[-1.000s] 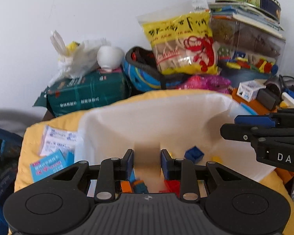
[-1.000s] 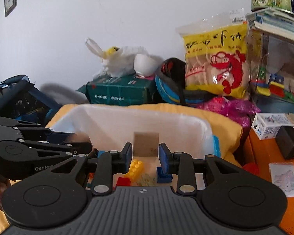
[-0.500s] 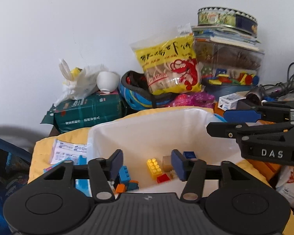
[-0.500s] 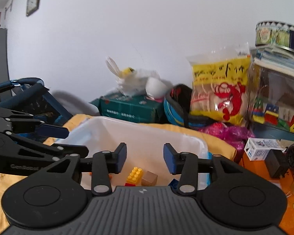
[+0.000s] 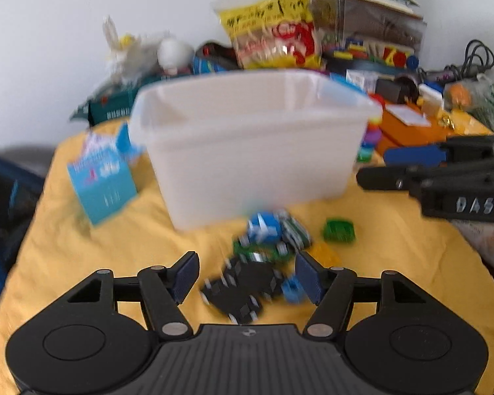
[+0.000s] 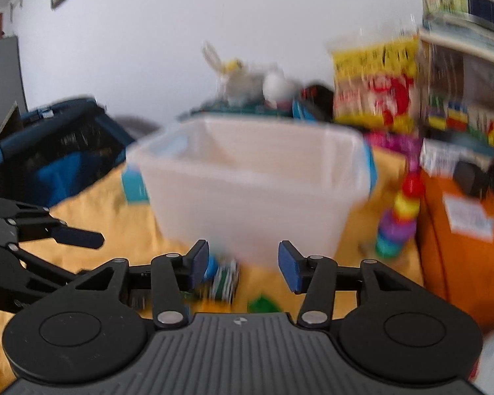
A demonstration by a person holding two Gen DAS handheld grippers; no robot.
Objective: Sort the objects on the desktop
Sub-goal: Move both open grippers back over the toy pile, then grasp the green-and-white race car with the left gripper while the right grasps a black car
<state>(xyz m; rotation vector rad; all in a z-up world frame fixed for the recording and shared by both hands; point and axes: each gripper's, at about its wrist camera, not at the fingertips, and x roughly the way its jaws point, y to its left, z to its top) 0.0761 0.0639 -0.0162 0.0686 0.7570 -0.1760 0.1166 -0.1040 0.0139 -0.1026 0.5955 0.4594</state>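
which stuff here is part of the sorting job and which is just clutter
Job things:
white bin
black toy pieces
green brick
blue toy

Just lying about:
yellow snack bag
orange box
stacking rings
blue card

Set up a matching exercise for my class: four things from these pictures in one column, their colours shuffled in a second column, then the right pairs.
Things
1. plastic storage bin
2. cloth covering the table
3. square toy brick right of the pile
4. flat card leaning left of the bin

Colours
A. green
B. light blue
C. translucent white
D. yellow

Pairs: 1-C, 2-D, 3-A, 4-B
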